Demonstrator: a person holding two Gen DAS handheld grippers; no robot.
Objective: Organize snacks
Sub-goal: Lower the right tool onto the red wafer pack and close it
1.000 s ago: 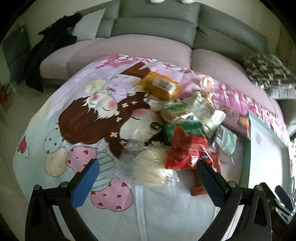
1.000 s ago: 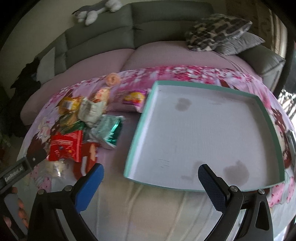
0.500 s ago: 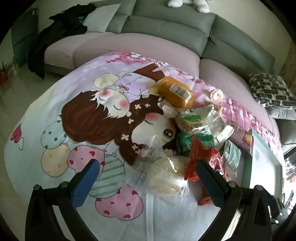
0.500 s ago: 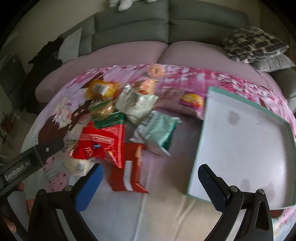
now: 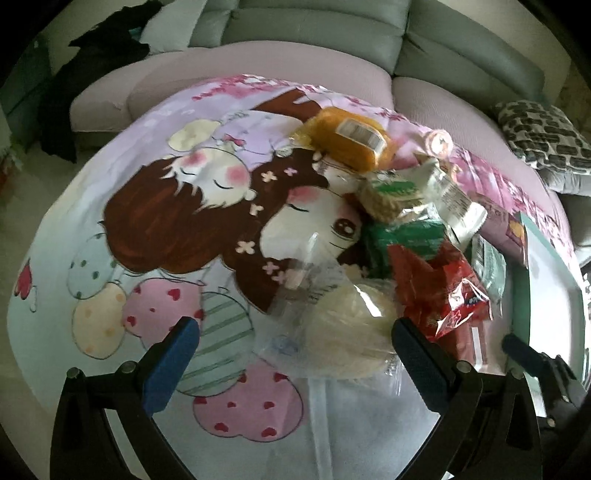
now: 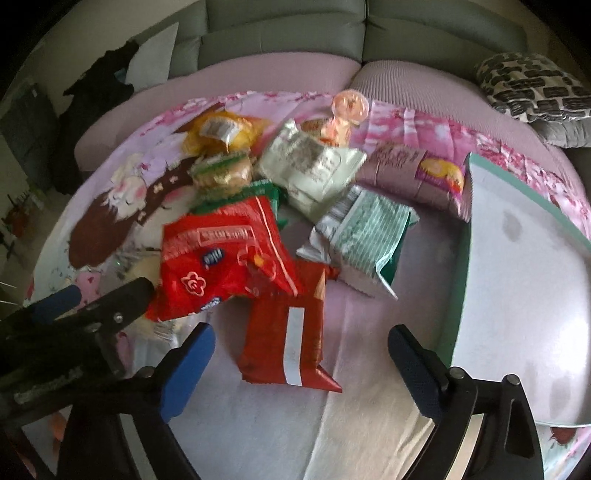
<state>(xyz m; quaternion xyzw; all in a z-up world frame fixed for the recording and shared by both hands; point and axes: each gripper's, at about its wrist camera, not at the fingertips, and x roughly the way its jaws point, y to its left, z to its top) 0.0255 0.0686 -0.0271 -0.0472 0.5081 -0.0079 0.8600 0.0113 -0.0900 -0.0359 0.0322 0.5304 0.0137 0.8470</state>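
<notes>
Snacks not sorted yet, the tray has nothing in it

I see the whole snack pile (image 6: 266, 206) lying on the cartoon blanket (image 5: 177, 229) toward its far right part, beside the left rim of the teal tray (image 6: 460, 280), whose white floor is bare, so I judge that almost all the work is left. My right gripper (image 6: 301, 363) hangs over the red flat packet (image 6: 286, 343); its fingers are closing, but they do not press the packet yet. My left gripper (image 5: 295, 362) has its fingers wide apart around the clear bag of pale cakes (image 5: 343, 325), without contact as far as I can tell. The blanket covers a low surface; behind it stands a grey sofa (image 6: 288, 33) with a patterned cushion (image 6: 532, 88) and dark clothes (image 5: 92, 74).
</notes>
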